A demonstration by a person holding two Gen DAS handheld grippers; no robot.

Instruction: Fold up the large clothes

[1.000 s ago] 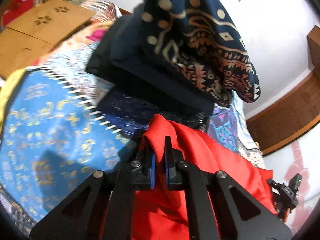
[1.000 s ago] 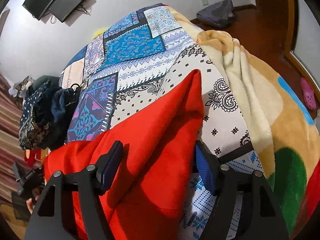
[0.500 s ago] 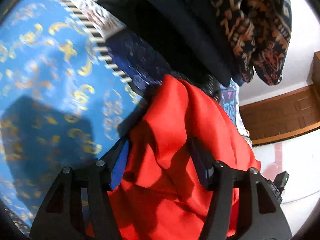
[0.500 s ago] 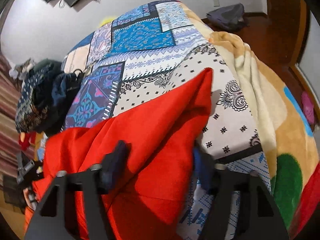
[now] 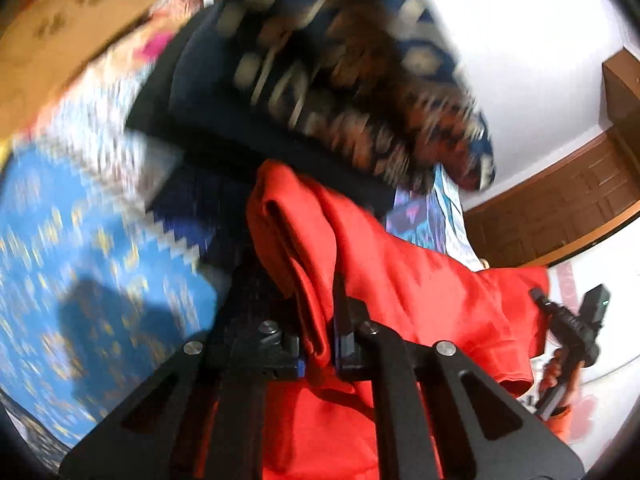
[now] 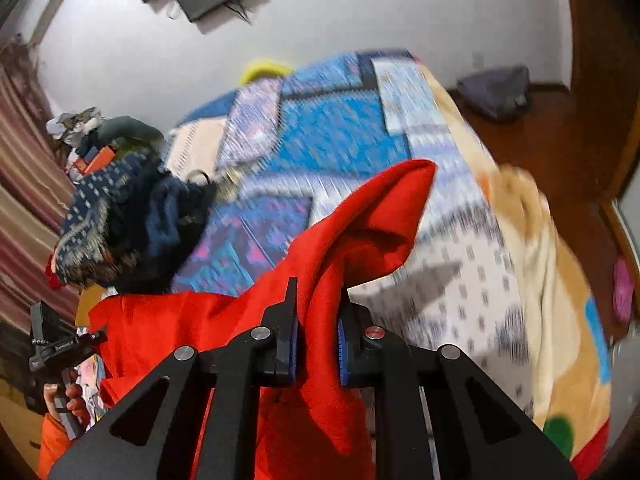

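Note:
A large red garment [image 5: 400, 280] lies over the near edge of a bed with a patchwork cover [image 5: 80, 248]. My left gripper [image 5: 320, 332] is shut on a bunched fold of the red garment. In the right wrist view my right gripper [image 6: 316, 340] is shut on another part of the red garment [image 6: 360, 224], whose corner stands up above the jaws. The cloth sags between the two grippers. Both views are blurred by motion.
A pile of dark patterned clothes [image 5: 340, 92] sits on the bed just beyond the red garment; it also shows in the right wrist view [image 6: 132, 224]. A beige blanket [image 6: 552, 280] hangs at the bed's right side. The other gripper [image 5: 572, 332] shows beyond the cloth.
Both grippers were open around the red cloth half a second ago and have closed on it. The garment's gripped parts have lifted off the bed.

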